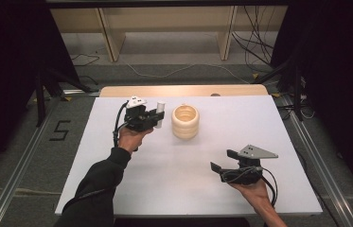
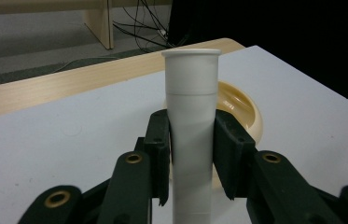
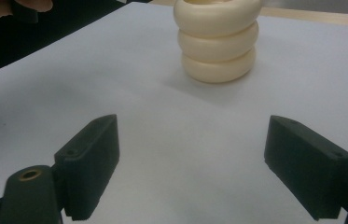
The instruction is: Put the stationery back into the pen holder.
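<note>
The left gripper (image 1: 156, 116) is clamping an upright white tube (image 2: 191, 135) just left of the cream ribbed holder (image 1: 185, 121); the right gripper (image 1: 223, 160) is waiting open, nearer the person. Judging by this, the next move is centring the tube over the holder's mouth.

The white tabletop (image 1: 174, 179) is seen from above its near edge, looking forward and down. It is viewed low and close from both gripper views, and the cream ringed stack (image 1: 185, 121) (image 2: 241, 109) (image 3: 217, 39) is shared by all three.
</note>
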### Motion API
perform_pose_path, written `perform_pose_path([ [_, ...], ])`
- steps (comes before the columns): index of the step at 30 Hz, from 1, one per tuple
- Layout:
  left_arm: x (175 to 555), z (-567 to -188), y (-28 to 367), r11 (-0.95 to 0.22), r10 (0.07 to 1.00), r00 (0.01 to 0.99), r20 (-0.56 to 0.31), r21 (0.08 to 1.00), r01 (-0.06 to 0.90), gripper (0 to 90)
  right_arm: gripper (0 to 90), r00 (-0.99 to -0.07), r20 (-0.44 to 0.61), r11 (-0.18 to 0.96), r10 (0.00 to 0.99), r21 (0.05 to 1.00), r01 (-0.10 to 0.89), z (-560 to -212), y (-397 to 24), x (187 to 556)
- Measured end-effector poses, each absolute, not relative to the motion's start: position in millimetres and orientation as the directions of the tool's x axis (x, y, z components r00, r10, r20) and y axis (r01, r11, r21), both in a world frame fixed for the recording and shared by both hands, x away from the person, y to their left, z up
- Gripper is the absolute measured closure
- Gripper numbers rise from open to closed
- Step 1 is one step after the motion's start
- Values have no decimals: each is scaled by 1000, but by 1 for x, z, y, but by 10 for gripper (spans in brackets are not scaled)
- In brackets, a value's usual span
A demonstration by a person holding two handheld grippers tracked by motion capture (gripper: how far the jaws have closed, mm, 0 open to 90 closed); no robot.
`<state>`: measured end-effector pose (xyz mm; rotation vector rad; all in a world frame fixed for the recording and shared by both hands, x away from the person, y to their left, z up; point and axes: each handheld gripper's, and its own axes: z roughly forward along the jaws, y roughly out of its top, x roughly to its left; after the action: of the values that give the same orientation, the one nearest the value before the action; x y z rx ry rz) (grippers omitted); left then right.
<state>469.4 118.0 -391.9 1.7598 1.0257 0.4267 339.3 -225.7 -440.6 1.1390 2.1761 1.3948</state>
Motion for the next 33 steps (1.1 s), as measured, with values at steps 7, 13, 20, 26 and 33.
perform_pose_path([
  [7,476,-393,108,-108,795,578,-184,895,434,682,186,-635,147,210,758,867,451,-441,-225,339],
  [13,482,-390,100,-96,793,578,-193,897,432,682,186,-636,149,207,757,869,449,-440,-226,339],
  [20,487,-388,92,-81,792,576,-202,900,428,682,186,-639,148,209,755,870,447,-440,-226,339],
  [26,492,-389,84,-81,794,575,-198,903,423,683,186,-638,150,207,755,868,451,-440,-226,339],
  [33,498,-389,74,-72,793,575,-204,905,420,682,186,-642,145,211,752,871,444,-440,-226,338],
])
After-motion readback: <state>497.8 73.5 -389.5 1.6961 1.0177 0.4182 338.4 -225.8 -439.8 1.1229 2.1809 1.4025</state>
